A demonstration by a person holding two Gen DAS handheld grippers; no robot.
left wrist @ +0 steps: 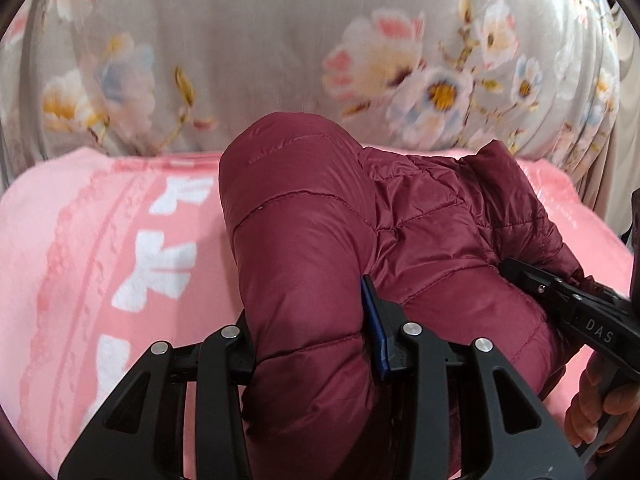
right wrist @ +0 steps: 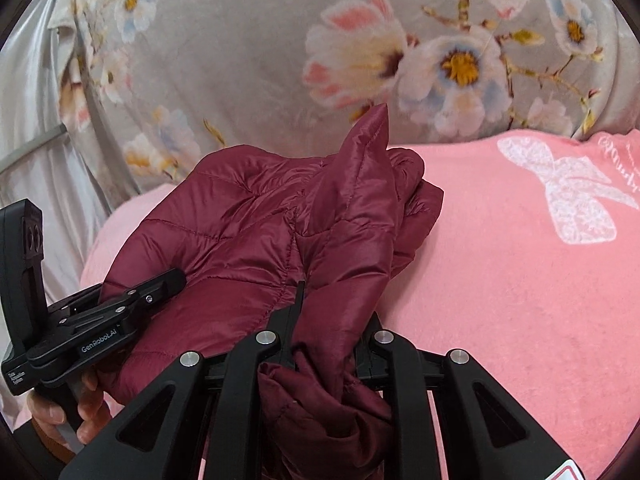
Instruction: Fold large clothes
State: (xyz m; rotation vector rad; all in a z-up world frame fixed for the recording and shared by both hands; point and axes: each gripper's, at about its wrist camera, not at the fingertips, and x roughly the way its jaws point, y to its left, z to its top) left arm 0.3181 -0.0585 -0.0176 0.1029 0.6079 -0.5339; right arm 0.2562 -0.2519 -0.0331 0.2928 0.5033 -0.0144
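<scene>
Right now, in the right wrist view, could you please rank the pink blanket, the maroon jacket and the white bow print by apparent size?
1-2. pink blanket and maroon jacket: similar spans, and the jacket lies nearer the camera, so unranked.
3. white bow print: clearly smallest.

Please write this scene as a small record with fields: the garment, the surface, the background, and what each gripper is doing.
garment: maroon quilted puffer jacket, bunched up, not flat
surface: pink blanket with white bow pattern, under the jacket
background: grey floral fabric behind the blanket
left gripper: shut on a thick padded fold of the jacket
right gripper: shut on a gathered part of the jacket
fold state: not yet a neat fold; one jacket corner sticks upward in the right wrist view
</scene>
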